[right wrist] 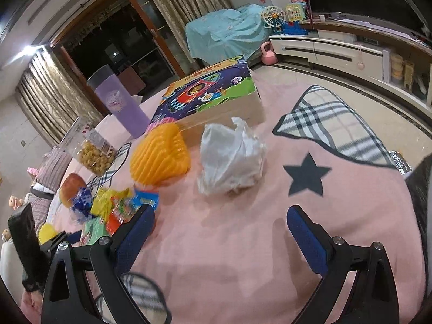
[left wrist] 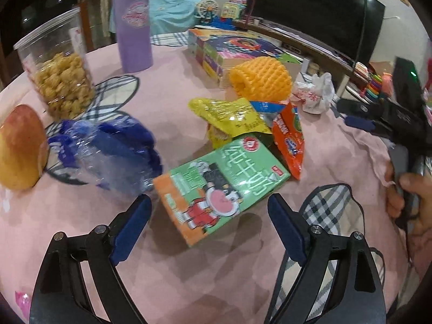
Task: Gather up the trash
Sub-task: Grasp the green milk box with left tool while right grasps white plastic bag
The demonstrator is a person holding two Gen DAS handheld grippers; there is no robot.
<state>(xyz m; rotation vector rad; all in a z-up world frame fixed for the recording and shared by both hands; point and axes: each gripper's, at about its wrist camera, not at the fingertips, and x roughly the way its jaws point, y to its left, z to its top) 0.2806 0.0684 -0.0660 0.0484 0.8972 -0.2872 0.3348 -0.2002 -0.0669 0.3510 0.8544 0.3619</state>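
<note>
We are in a home living room: we see a dark television on a long low media cabinet, patterned curtains beside a glass door, toys on the cabinet, a pink kettlebell on the tiled floor, and a pink-clothed table.

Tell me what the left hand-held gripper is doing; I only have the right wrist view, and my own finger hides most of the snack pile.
Observer: The left hand-held gripper is open and holds nothing; a green milk carton lies in line between its fingers.
Operator: Is that carton standing up?
Observer: No, it lies flat on the pink tablecloth, printed face up.
Operator: Is anything stacked on it?
Observer: Nothing is on top; a yellow packet and a red-orange packet lie just behind its far end.
</note>
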